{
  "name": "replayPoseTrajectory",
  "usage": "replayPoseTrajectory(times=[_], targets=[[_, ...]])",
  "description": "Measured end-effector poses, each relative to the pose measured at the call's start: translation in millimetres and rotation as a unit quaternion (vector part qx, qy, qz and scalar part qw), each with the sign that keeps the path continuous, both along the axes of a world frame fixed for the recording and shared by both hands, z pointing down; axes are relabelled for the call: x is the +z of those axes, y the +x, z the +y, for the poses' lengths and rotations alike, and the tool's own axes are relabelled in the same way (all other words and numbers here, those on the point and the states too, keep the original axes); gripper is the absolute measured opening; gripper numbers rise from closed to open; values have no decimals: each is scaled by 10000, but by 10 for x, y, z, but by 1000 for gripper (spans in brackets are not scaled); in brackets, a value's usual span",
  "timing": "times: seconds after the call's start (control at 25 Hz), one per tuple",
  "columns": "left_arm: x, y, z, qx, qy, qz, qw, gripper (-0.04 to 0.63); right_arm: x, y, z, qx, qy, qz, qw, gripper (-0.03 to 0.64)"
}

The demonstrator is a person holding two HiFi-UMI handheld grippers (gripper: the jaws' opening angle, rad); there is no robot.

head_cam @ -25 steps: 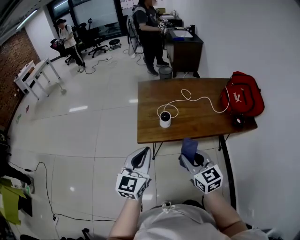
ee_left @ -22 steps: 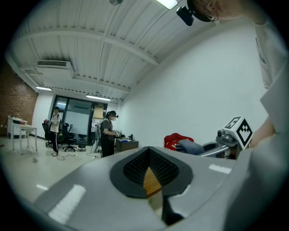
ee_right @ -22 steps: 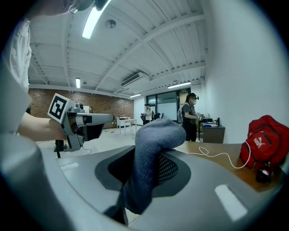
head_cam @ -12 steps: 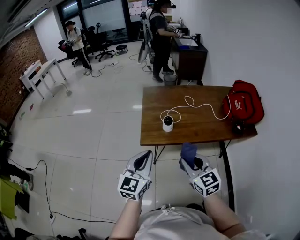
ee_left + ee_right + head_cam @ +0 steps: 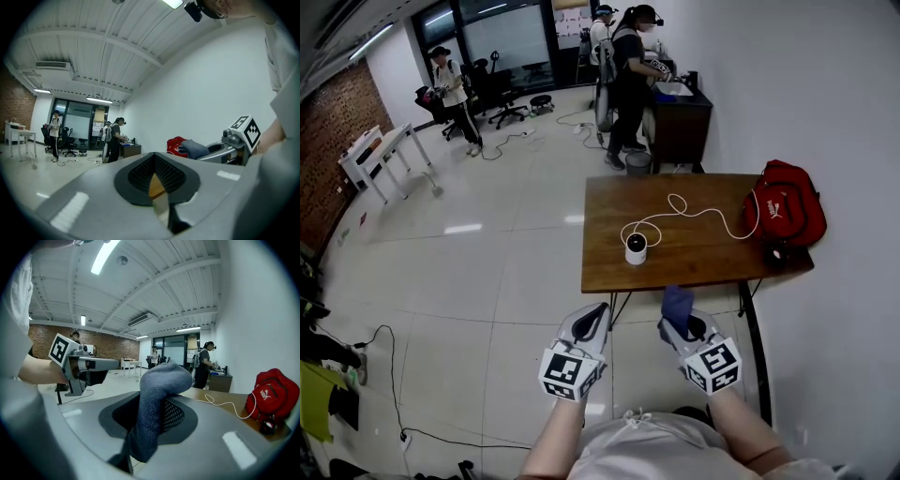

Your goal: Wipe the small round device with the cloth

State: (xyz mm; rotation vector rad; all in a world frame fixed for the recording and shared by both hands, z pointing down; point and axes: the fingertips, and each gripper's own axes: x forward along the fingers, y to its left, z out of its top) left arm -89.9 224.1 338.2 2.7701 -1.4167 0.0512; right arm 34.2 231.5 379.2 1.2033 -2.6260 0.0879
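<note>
bright even ceiling striplights (image 5: 104, 256), glare patches on glossy floor (image 5: 464, 228), strong fisheye edges

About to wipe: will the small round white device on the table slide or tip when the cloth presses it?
Probably light and apt to slide: the small round device stands free on the smooth wooden table. It looks squat, so tipping seems unlikely. The white cable looping to it may tug on it.

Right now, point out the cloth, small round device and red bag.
cloth (image 5: 164, 378), right gripper view, bulging top
small round device (image 5: 636, 249), head view, white body
red bag (image 5: 787, 208), head view, front panel
</note>
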Motion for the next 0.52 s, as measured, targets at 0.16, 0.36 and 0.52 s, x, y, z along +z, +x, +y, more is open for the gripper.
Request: replayPoseTrajectory(times=[0.16,0.36,0.52], targets=[[-7,21,16,76,60,11,10000,6,7,-20,3,-7,0,48,10000,104],[7,-1,26,104,71,-4,9999,6,45,-64,11,-2,-51,87,9999,104],[40,13,5,120,52,26,9999,6,66,-60,-14,-12,-97,9,10000,104]])
